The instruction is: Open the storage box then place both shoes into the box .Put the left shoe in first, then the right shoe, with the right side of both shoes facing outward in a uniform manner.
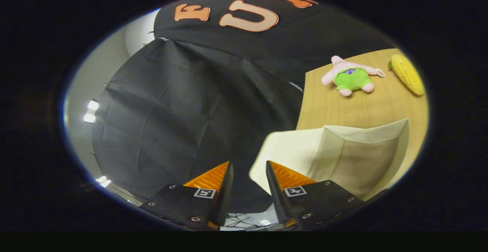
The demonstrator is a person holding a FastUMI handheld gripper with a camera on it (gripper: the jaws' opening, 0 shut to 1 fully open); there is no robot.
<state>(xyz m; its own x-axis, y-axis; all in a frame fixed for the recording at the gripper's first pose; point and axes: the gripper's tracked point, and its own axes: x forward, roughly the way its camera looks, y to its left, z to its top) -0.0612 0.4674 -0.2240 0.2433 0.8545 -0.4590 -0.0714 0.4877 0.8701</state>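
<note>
My gripper (249, 163) is open, with a gap between its two fingers and nothing held there. The view is strongly tilted. A cream storage box (366, 156) stands on the wooden table (343, 107), just right of and beyond the right finger. Its open side faces me and I see its beige inner wall, with nothing visible inside. The near corner of the box lies close behind the right fingertip. The fingers point past the table edge toward the booth's black cloth wall.
Beyond the box on the table lie a pink plush toy in green shorts (350, 76) and a yellow corn cob toy (408, 74). The table edge (302, 107) runs left of the box. Ceiling lights (90, 111) glow past the cloth.
</note>
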